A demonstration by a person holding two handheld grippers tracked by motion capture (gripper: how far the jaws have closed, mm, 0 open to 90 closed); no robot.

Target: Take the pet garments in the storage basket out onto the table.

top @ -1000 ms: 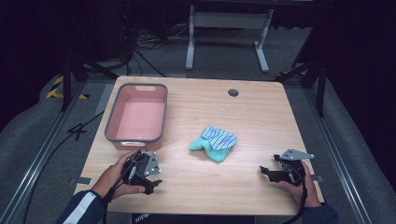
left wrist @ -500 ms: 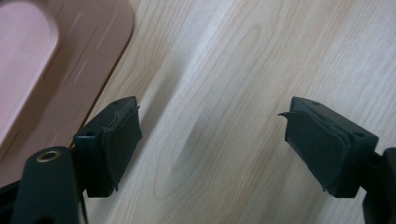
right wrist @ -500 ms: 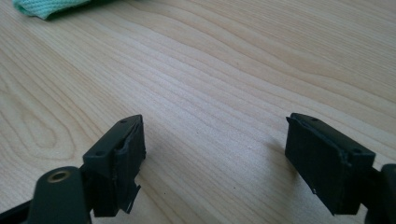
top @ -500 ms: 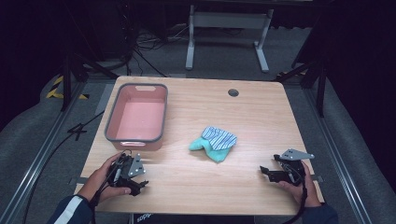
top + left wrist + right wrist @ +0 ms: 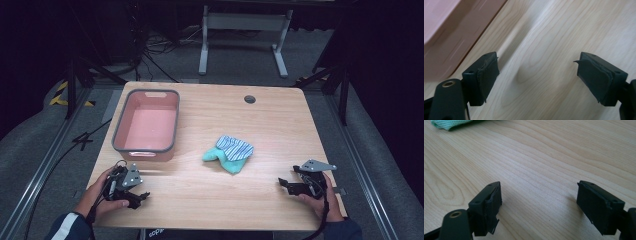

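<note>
A small pile of cloth (image 5: 230, 152), teal with a blue-and-white striped piece on top, lies in the middle of the wooden table (image 5: 210, 185). Its teal edge (image 5: 449, 123) shows at the top left of the right gripper view. A pink bin (image 5: 147, 125) with a grey rim stands at the back left; its wall (image 5: 446, 37) shows blurred in the left gripper view. My left gripper (image 5: 142, 197) sits near the front left corner, just in front of the bin, open over bare wood (image 5: 537, 75). My right gripper (image 5: 282, 184) rests near the front right, open, nothing between its jaws (image 5: 537, 207).
A round cable hole (image 5: 249, 99) sits near the table's far edge. Beyond the table stand a grey metal frame (image 5: 245, 30) and dark floor with cables. Metal rails run along both sides of the table.
My left gripper has moved left and back toward the front left corner, away from the cloth. The right gripper, cloth and bin have stayed where they were.
</note>
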